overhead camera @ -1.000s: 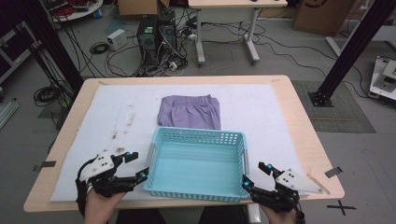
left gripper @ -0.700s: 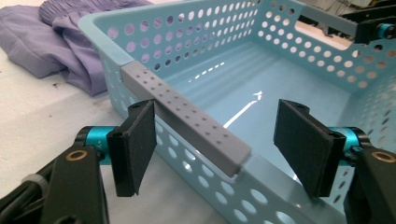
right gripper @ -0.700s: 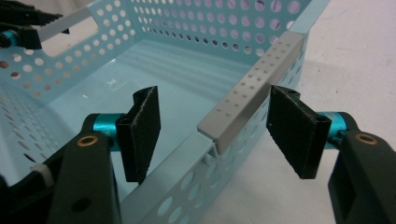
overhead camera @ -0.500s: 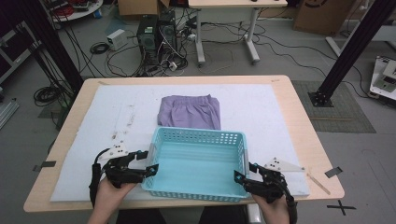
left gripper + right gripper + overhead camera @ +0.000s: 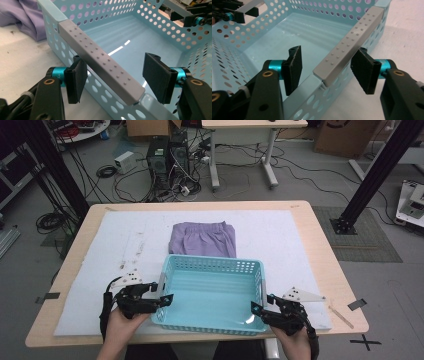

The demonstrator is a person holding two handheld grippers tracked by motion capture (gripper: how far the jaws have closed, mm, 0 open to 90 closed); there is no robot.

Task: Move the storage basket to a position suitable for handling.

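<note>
High view: at lower left, the left gripper (image 5: 165, 299) has its jaws wide apart around the blue basket's (image 5: 212, 268) grey handle (image 5: 100, 61). At lower right, the right gripper (image 5: 256, 309) is released too, straddling the other handle (image 5: 350, 53).

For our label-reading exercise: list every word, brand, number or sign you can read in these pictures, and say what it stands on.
No readable text.
The cardboard box on the floor carries a dark printed mark, too blurred to read.
The basket bears none; its grey handles bear raised dots, not letters.
The purple cloth shows no label.
</note>
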